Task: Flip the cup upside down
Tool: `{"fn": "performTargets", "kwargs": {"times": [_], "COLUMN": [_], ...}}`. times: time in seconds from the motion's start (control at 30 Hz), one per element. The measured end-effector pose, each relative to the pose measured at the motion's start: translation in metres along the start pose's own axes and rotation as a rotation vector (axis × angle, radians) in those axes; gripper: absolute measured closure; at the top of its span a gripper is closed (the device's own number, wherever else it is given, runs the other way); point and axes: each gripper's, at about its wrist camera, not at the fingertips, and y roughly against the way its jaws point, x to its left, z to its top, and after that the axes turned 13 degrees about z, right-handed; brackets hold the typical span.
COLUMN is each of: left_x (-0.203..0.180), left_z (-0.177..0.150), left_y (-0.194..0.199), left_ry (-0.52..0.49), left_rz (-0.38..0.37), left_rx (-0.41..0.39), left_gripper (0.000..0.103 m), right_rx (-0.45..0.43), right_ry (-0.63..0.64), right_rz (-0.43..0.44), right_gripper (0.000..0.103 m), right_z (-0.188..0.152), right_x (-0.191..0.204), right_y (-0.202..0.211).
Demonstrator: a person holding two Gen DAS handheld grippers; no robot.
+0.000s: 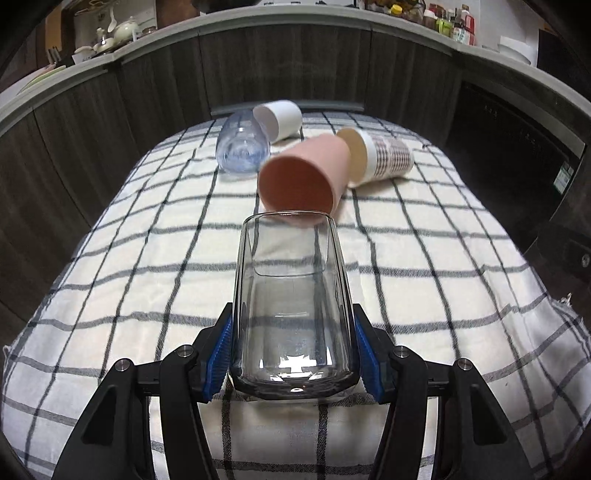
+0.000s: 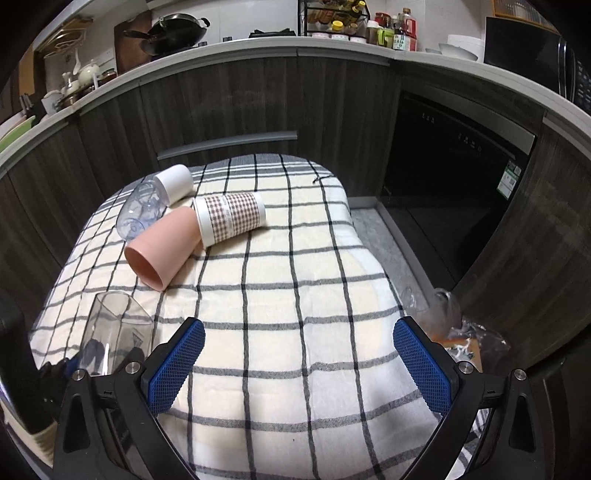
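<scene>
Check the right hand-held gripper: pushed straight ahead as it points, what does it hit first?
The open right hand-held gripper probably meets only the checked cloth first. The checked paper cup lies far ahead, left of centre; depth is unclear.

Left wrist view: sits just behind my left gripper [image 1: 293, 354], low and close over the near end of the checked cloth [image 1: 443, 277], facing the dark cabinet fronts [image 1: 280, 62] beyond the far edge.
Left view nearness: the clear glass [image 1: 291, 306] between my fingers fills the lower middle.
Right wrist view: rides behind my right gripper [image 2: 299, 365], higher, off the cloth's [image 2: 295, 302] near right corner, facing the same cabinets [image 2: 221, 96].
Shared part: the clear glass [image 2: 110, 332], pink cup [image 1: 303, 177] [image 2: 162, 247], checked paper cup [image 1: 384, 155] [image 2: 231, 218], blue tumbler [image 1: 242, 146] [image 2: 138, 210], white cup [image 1: 279, 118] [image 2: 175, 182] and counter [image 1: 288, 18] [image 2: 258, 42].
</scene>
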Motion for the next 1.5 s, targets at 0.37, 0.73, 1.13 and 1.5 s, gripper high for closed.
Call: {"fn": "performTargets", "kwargs": {"times": [0.37, 0.73, 1.13, 1.5], "left_x": [0.002, 0.045, 0.167, 0.211], "left_z": [-0.006, -0.005, -0.018, -0.036], "left_y": [0.02, 0.058, 0.072, 0.047], "left_ry": [-0.052, -0.03, 0.243, 0.414], "left_rz": [0.042, 0.045, 0.223, 0.224], "left_rx": [-0.065, -0.103, -0.111, -0.019], "left_gripper": [0.018, 0.014, 0.012, 0.012], "right_rx": [0.015, -0.039, -0.086, -0.049], "right_ry": [0.003, 0.05, 0.046, 0.107], "right_rz": [0.002, 0.037, 0.16, 0.146], "right_gripper": [0.001, 0.001, 0.001, 0.014], "right_z": [-0.001, 0.004, -0.003, -0.062], "right_x": [0.004, 0.033, 0.105, 0.151], "right_y": [-0.003, 0.024, 0.022, -0.033]}}
